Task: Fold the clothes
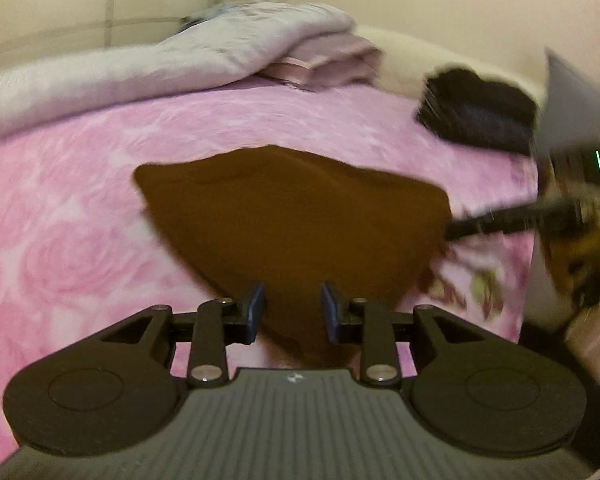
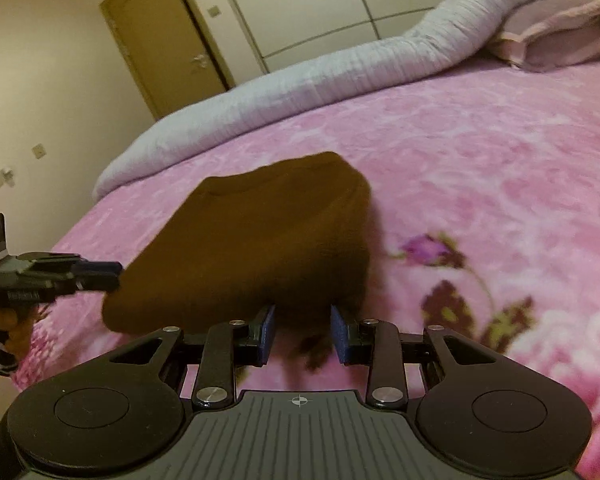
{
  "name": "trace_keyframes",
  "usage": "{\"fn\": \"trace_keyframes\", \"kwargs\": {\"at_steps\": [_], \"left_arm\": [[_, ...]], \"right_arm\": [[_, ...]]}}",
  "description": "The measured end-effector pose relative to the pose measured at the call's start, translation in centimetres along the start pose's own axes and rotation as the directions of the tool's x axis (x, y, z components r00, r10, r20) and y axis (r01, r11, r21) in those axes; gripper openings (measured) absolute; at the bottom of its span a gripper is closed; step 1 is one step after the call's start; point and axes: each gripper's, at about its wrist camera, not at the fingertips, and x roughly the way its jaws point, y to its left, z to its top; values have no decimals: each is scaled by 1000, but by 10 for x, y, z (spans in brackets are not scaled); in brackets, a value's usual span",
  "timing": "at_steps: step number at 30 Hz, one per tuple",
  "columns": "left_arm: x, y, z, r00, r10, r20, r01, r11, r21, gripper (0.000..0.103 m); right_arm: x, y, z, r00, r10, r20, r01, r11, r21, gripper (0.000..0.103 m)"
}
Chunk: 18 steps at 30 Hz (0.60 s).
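Lying folded on the pink floral bedspread (image 1: pixel 80 208), centre of view: a brown garment (image 1: pixel 292 216). Hovering at its 6 o'clock edge, left gripper (image 1: pixel 292 312), jaws parted, gripping nothing. Likewise right gripper (image 2: pixel 303 334), jaws apart, empty. Seemingly finishing a fold; next, probably pinching an edge again or moving the bundle toward the dark pile (image 1: pixel 480 112) at 2 o'clock.

One brown garment (image 1: pixel 292 216), one dark clothes pile (image 1: pixel 480 114), two pillows (image 2: pixel 560 40), one quilt (image 2: pixel 300 84)
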Motion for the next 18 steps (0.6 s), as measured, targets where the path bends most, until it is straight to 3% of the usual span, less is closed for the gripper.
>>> {"fn": "trace_keyframes", "kwargs": {"at_steps": [2,3,4,8,11,13,18], "left_arm": [[6,-7,-1,1000,18,-13,-18,998,54,28],[8,-8,-1,1000,23,-19,-21,997,71,28],[9,-10,0,999,26,-22,-24,996,83,28],[14,-12,-2,998,37,-43,-31,992,126,28],[15,-11,-4,998,42,-45,-36,990,134,29],[9,-13,-4,998,54,-34,-48,987,156,29],[1,-21,-7,998,52,-27,-45,977,207,29]], "right_arm": [[4,-2,1,1000,7,-4,-7,1000,8,27],[6,-4,2,1000,4,-10,-4,1000,20,4],[3,-7,3,1000,-7,-13,8,999,32,1],[-12,-21,6,995,-94,-18,94,995,34,0],[-23,-39,4,988,-156,-2,156,982,107,0],[-33,-34,5,989,-146,18,144,985,95,0],[-35,11,5,997,-69,46,73,994,-80,8]]}}
